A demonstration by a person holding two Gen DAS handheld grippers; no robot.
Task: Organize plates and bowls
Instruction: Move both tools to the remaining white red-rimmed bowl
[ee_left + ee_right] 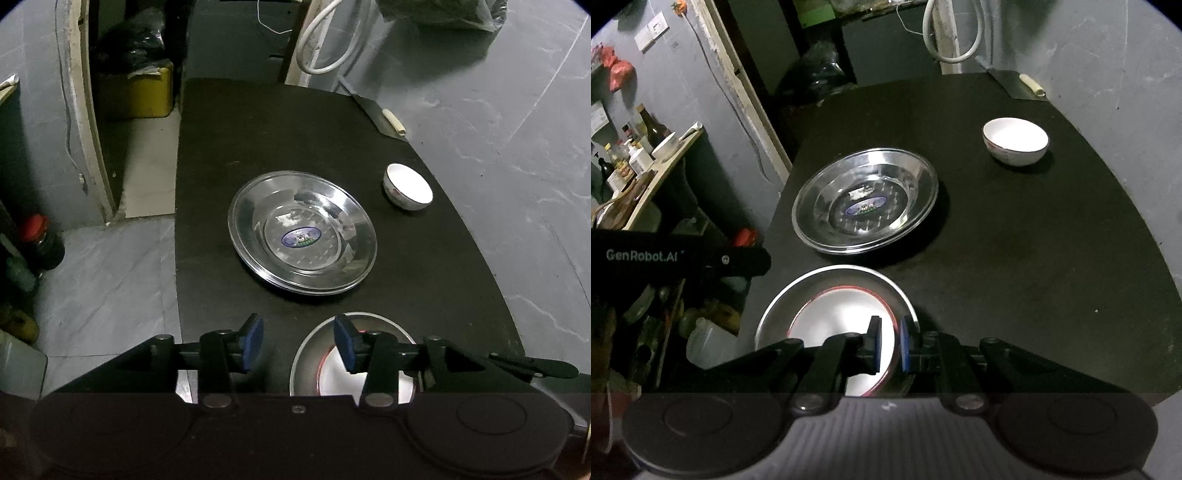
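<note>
On the black table (207, 221) a big steel plate (303, 230) lies in the middle, with a small white bowl (408, 186) to its far right. Close to me sits a second steel plate (775, 306) with a white, red-rimmed dish (842, 314) inside it. My right gripper (890, 343) is shut on that dish's right rim, which runs between the blue pads. My left gripper (299, 343) stands open at the dish's left. Only bare table shows between its fingers, and its right finger (345, 343) overlaps the near plate (314, 332). The left gripper's body (683, 258) shows in the right wrist view.
A cleaver (1015, 85) lies at the table's far right corner. Beyond the table's left edge there is floor with a red-capped dark bottle (40, 240) and a yellow box (140, 96). A shelf with bottles (635, 158) stands farther left. A white hose (325, 44) hangs behind.
</note>
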